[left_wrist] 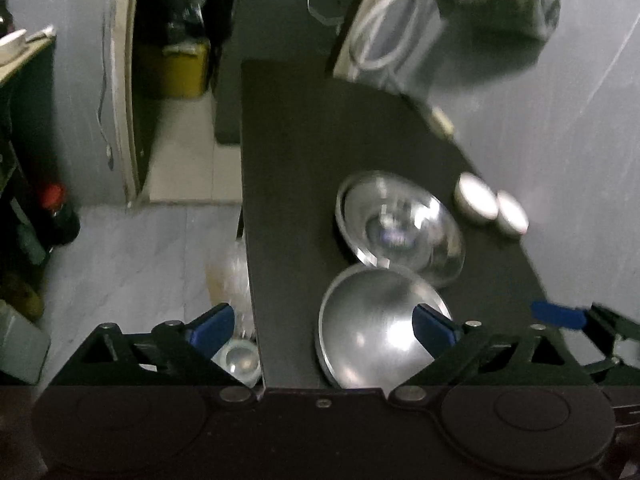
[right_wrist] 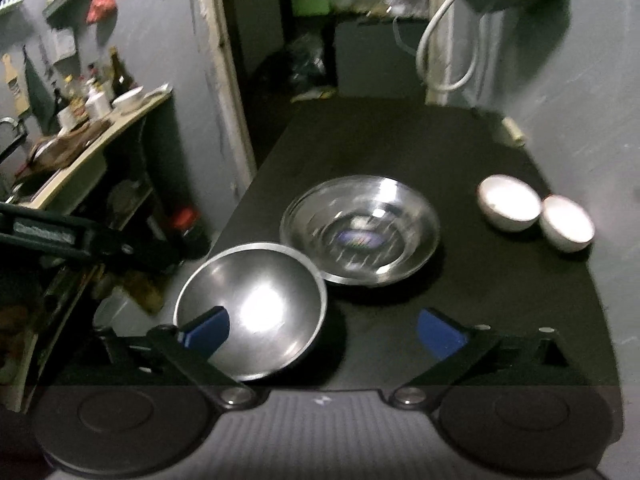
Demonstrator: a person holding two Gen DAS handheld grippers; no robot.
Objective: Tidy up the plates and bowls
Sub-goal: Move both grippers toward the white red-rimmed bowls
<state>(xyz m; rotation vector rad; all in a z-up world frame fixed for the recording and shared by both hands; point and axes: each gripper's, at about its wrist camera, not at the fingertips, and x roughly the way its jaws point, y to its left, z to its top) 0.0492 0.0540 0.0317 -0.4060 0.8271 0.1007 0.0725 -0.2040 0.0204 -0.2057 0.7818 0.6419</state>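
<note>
The left gripper (left_wrist: 322, 326) has its jaws spread wide, and nothing is pinched between them. The right gripper (right_wrist: 323, 330) is spread wide too and holds nothing.

Closest to the jaws sits a steel bowl (right_wrist: 250, 310). It is round, so it has no long side, and its mouth faces up. In the right wrist view it lies by the left jaw; in the left wrist view it lies by the right jaw.

Just past it is a second steel bowl (right_wrist: 360, 230), also mouth up, with its rim touching the first.

Farther off, to the right of the jaws, two small white bowls (right_wrist: 508, 204) stand side by side, mouths up.

All rest on a dark worktop (right_wrist: 500, 292). Beyond it are a grey wall (right_wrist: 600, 120), a doorway (right_wrist: 264, 40), and a shelf (right_wrist: 100, 128) with bottles.
</note>
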